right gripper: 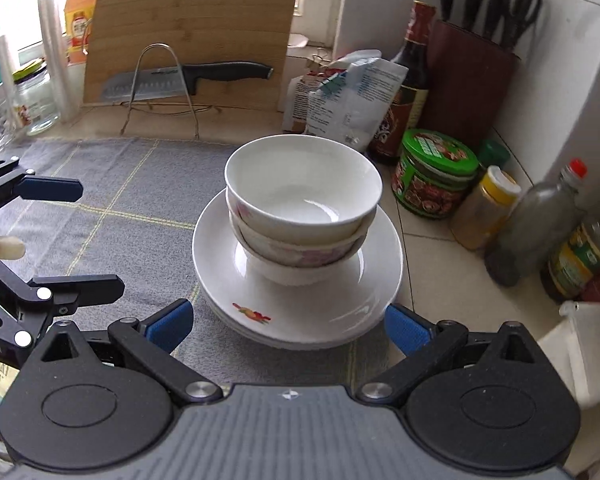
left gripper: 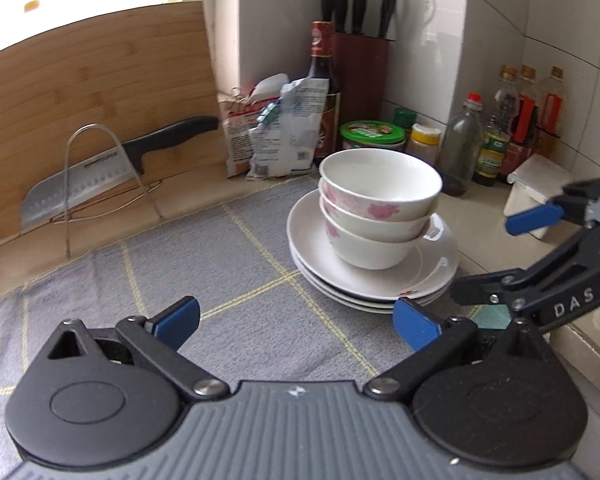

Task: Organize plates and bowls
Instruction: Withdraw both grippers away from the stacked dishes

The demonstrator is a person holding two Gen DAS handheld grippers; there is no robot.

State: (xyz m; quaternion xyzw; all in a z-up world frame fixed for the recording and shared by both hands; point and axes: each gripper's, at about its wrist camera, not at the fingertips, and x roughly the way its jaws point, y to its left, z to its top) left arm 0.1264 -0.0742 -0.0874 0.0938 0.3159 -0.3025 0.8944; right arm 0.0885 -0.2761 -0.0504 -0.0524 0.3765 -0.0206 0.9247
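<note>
L wrist view: left gripper (left gripper: 296,322) jaws wide apart, nothing btwn. Bowls (left gripper: 380,200), nested, sit on stacked plates (left gripper: 374,280) ahead and to its right, on the grey cloth (left gripper: 160,280).

R wrist view: right gripper (right gripper: 288,324) also wide, empty; stack straight ahead, plate rim just past fingertips.

Judgement: glazed ceramic, stiff, slick, fragile, heavy as a stack. Take top bowl by rim w/ one finger inside.

Before me, three white bowls (right gripper: 302,204) with pink flower print sit nested upright, centred on a stack of white plates (right gripper: 300,300); the stack sits centre frame, one rim bearing a small red motif.
</note>
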